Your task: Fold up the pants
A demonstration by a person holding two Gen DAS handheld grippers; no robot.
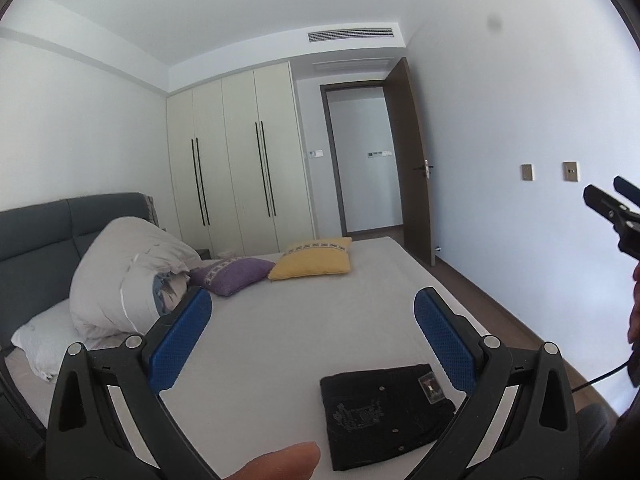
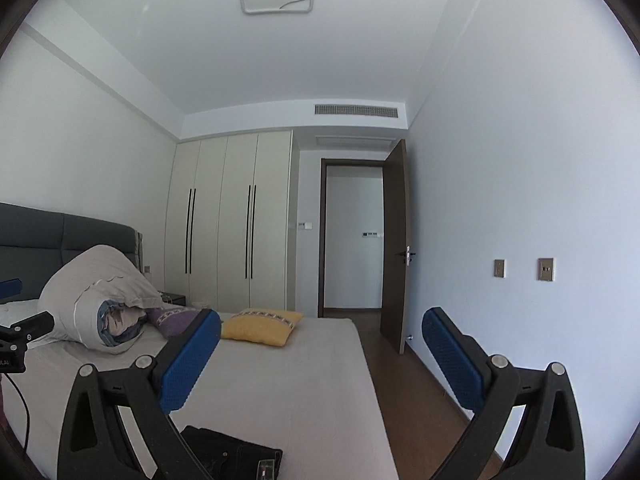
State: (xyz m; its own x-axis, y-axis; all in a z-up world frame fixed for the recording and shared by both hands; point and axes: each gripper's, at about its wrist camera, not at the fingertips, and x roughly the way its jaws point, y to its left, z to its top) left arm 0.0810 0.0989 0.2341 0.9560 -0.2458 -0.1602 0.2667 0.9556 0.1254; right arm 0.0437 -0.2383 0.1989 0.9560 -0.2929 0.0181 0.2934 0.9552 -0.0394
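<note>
Black pants [image 1: 386, 412] lie folded into a compact rectangle on the bed [image 1: 320, 320], low in the frame — the folding looks finished. Left gripper [image 1: 312, 340] and right gripper [image 2: 320, 356] hang above, jaws apart and empty. Bare mattress stretches ahead; the bed's edge runs close at right.

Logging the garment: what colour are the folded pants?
Black pants, clearest in the left wrist view.
</note>
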